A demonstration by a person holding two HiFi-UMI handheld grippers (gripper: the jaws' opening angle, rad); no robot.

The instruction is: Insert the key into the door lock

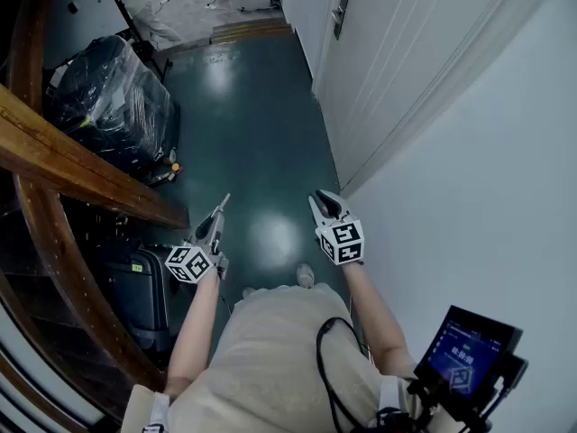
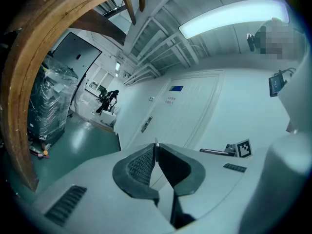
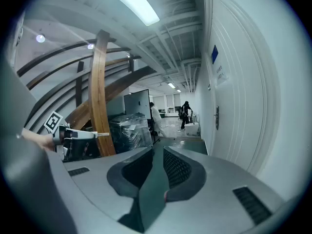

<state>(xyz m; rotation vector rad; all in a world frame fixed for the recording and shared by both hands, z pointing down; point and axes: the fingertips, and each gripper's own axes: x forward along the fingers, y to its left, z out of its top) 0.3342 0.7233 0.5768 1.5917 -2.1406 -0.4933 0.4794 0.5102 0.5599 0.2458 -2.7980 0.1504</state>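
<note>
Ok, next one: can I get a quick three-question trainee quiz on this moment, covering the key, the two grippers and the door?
1. True or false: the right gripper has its fingers apart with nothing between them.
2. What holds the key? A) the left gripper B) the right gripper C) neither of them
3. Fill in: in the head view, the door lock sits on the door to the ____ of both grippers.

Key: 1 true; 2 A; 3 right.
</note>
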